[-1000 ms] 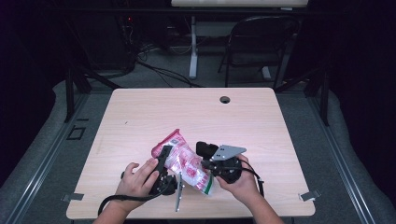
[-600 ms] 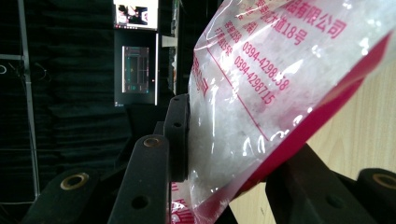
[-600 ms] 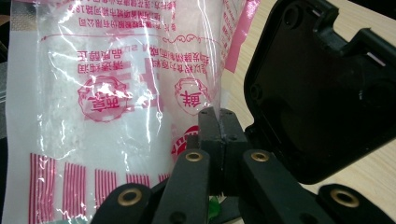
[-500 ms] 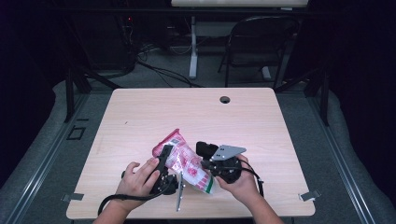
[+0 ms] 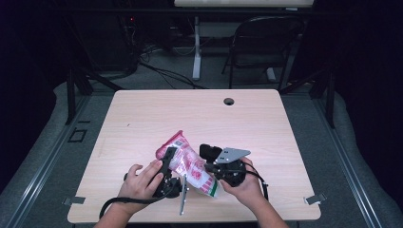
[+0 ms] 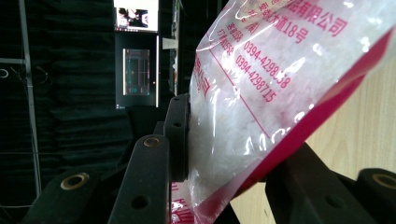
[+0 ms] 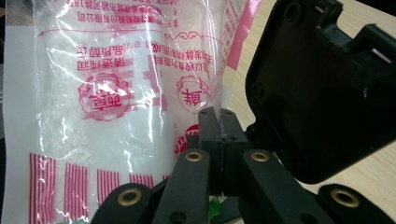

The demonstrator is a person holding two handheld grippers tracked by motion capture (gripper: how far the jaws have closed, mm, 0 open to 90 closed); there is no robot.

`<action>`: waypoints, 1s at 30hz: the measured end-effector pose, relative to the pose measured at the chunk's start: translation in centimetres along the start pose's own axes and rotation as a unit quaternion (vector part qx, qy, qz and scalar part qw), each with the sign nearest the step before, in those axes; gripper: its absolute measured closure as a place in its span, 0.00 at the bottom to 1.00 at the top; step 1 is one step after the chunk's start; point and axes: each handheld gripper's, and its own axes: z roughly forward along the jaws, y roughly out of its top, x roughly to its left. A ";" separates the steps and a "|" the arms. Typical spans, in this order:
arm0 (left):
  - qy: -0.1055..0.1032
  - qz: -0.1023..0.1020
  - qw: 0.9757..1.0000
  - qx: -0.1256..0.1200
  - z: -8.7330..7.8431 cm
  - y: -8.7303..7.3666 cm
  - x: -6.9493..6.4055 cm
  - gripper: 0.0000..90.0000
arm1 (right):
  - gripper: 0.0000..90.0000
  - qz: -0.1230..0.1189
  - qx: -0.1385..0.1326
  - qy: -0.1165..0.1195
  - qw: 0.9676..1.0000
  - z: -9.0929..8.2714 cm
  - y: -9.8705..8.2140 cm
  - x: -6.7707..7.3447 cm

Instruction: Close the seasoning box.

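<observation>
High view: clear pink-printed plastic bag of white granules clamped by left gripper across its body, right gripper pinching an edge — bag still sealed, opening remains.

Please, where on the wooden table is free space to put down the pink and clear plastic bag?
The light wooden table is bare across its far half, between the small round cable hole and both side edges. It is crowded near the front edge, where the left gripper and right gripper grip the pink and clear plastic bag.
</observation>
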 end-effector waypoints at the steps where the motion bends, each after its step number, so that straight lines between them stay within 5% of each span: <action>1: 0.000 0.000 1.000 -0.001 0.0 0.0 0.0 0.77 | 1.00 0.000 0.000 -0.001 1.000 0.0 0.0 0.0; 30: 0.001 0.001 1.000 -0.001 -0.1 0.2 0.2 0.77 | 1.00 0.000 -0.003 -0.001 1.000 0.0 -0.1 0.1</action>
